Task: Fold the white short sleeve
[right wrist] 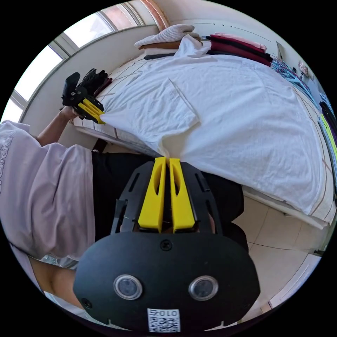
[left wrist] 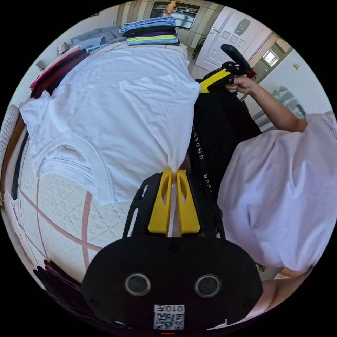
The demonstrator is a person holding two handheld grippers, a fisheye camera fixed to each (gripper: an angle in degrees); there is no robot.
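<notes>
White short sleeve (left wrist: 116, 116) flat on quilted bed (left wrist: 59, 210), edge clamped by each hand-held gripper, left (left wrist: 174, 171) and right (right wrist: 167, 158).

White short sleeve (left wrist: 116, 112), spread flat on bed, near edge pinched up, sleeve folded inward
</notes>
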